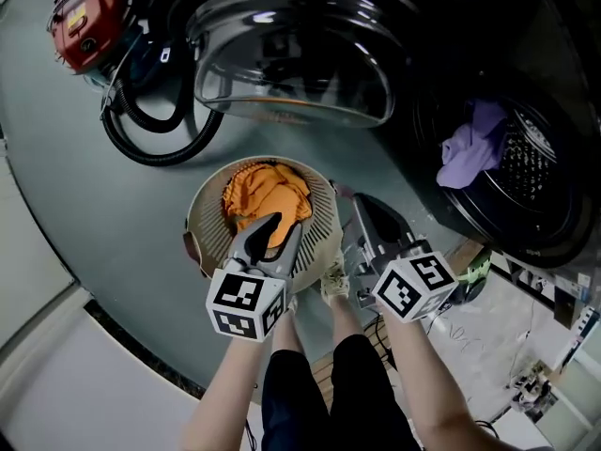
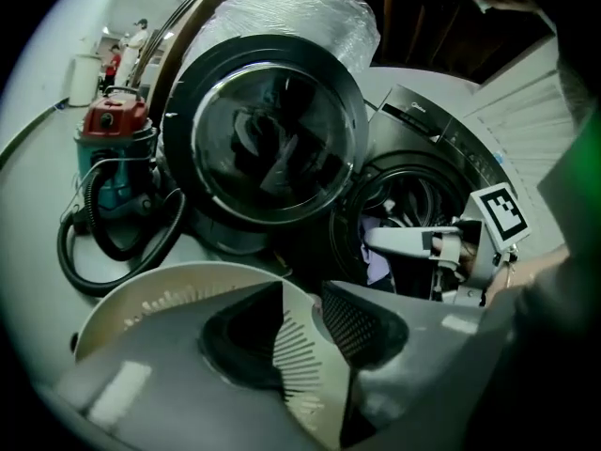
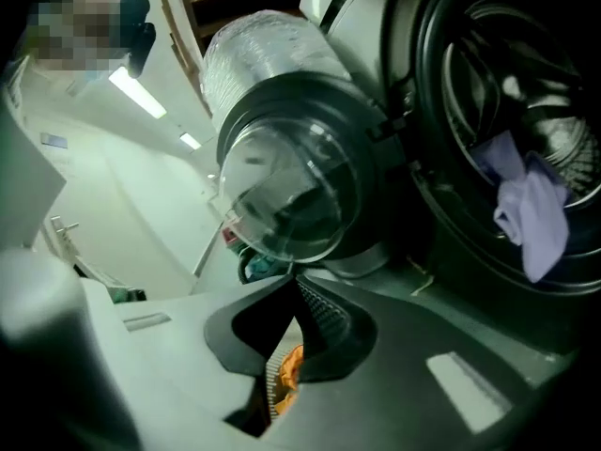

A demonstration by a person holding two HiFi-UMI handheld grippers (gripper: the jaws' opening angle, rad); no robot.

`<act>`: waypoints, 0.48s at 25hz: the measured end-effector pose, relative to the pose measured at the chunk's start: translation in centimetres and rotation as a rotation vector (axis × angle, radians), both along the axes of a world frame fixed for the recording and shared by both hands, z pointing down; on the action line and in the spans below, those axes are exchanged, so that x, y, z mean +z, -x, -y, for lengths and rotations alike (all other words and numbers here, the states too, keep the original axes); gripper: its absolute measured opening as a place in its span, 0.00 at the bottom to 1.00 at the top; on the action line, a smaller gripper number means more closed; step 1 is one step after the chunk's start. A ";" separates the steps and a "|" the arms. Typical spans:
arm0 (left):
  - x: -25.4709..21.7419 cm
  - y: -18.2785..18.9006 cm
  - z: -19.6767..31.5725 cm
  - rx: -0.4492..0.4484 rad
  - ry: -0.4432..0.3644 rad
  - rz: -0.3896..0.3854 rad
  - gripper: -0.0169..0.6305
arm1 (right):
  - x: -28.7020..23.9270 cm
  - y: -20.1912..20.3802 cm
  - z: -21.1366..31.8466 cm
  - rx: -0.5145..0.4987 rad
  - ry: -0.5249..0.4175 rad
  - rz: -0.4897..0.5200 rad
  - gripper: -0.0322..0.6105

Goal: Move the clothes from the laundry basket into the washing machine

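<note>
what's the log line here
left gripper open over basket | right gripper shut, empty | orange cloth in basket | purple cloth in drum

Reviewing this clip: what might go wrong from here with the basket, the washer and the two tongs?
The purple garment droops over the lip of the drum, so it may slide out. The left tongs stand open near the slatted wall of the laundry basket; closing there might pinch plastic rather than the orange cloth. The right tongs are shut and empty, so only one can grab now.

head view overhead, gripper views low, sharing washer door (image 1: 291, 73)
</note>
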State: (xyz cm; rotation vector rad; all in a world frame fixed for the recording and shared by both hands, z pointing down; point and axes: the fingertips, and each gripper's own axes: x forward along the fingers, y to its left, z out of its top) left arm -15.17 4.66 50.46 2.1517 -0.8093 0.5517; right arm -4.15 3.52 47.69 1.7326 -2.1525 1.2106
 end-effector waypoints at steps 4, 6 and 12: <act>3.5 2.1 -0.6 -0.067 0.045 0.039 0.23 | 2.8 4.8 -0.8 -0.191 0.050 0.055 0.10; 5.5 2.8 -0.9 -0.101 0.068 0.065 0.26 | 4.3 6.5 -1.2 -0.251 0.087 0.070 0.10; 12.9 4.1 -1.7 -0.168 0.146 0.133 0.34 | 6.8 9.5 -1.4 -0.292 0.087 0.083 0.10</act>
